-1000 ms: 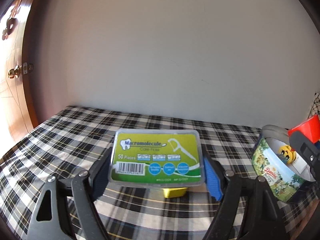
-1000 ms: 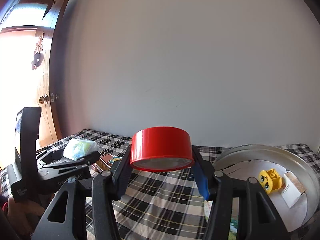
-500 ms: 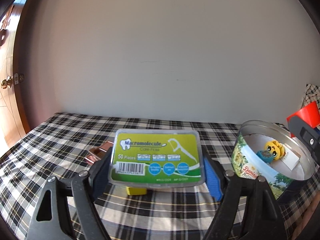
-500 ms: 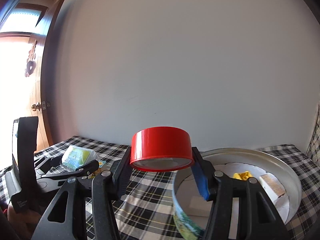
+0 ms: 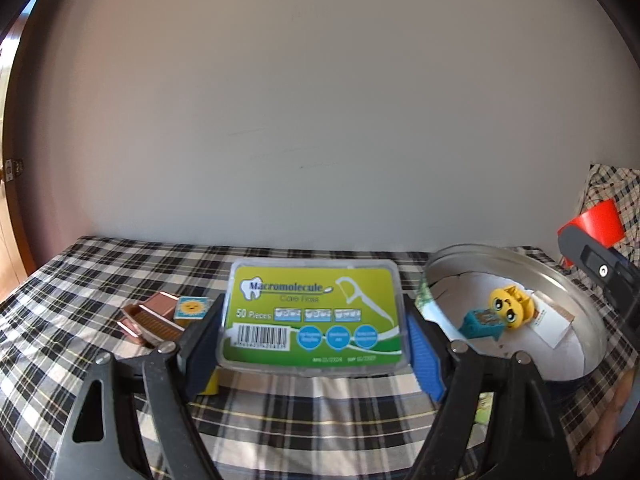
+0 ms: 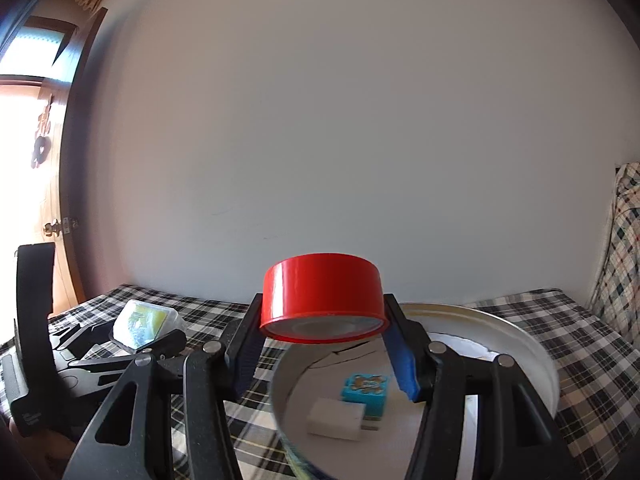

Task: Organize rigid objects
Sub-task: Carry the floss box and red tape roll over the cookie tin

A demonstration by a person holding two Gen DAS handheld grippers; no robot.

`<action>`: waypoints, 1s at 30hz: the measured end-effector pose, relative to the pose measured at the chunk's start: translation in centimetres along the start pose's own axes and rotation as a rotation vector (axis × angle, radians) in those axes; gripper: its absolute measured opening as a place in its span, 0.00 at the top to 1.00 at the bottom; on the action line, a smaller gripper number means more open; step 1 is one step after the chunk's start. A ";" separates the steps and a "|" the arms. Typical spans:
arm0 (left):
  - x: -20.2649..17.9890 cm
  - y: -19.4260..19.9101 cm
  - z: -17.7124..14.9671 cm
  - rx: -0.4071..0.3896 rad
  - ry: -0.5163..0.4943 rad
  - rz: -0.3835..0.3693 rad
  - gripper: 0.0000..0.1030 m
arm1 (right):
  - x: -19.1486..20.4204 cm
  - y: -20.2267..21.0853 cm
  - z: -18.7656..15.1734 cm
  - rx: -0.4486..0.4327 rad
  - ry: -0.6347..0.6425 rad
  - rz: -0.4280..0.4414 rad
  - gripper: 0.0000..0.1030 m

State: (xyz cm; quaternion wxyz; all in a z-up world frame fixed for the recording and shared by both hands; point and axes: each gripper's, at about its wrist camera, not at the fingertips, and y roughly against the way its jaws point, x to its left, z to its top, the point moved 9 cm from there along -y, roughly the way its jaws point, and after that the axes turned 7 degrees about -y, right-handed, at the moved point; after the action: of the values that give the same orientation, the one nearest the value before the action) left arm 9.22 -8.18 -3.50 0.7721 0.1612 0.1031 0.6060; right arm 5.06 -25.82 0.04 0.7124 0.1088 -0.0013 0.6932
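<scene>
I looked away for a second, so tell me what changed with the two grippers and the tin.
Both grippers drew nearer the round metal tin: the right gripper now holds its red tape roll over the tin's near rim. The left gripper stays clamped on the green floss-pick box. Nothing was released.

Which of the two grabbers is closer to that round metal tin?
Right. The right hand-held gripper, holding the red tape roll, hangs over the tin. The left hand-held gripper, clamping the floss box, sits beside the tin.

Red tape roll point(image 6: 322, 294), green floss box point(image 5: 314, 312) (black-white plaid tablecloth point(image 5: 120, 268)).
</scene>
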 end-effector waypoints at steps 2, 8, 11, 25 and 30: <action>-0.7 0.0 0.3 -0.004 0.000 -0.010 0.22 | -0.5 -0.1 0.1 0.001 -0.013 -0.008 0.44; -2.5 -0.2 0.8 -0.013 -0.008 -0.027 0.22 | -2.1 0.2 0.4 -0.014 -0.030 -0.043 0.44; -3.4 -0.3 0.9 -0.014 -0.014 -0.037 0.22 | -2.9 0.4 0.5 -0.023 -0.044 -0.060 0.44; -7.1 -0.6 2.3 -0.048 -0.044 -0.084 0.22 | -6.4 3.0 1.8 -0.052 -0.049 -0.141 0.44; -8.9 -0.9 2.6 -0.052 -0.051 -0.113 0.22 | -8.1 3.8 2.2 -0.058 -0.055 -0.190 0.44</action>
State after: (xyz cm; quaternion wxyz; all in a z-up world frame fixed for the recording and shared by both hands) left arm 8.83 -17.28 -1.75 0.8113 0.1504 0.0765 0.5598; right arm 1.34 -34.14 1.53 0.7776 0.1067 -0.0305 0.6188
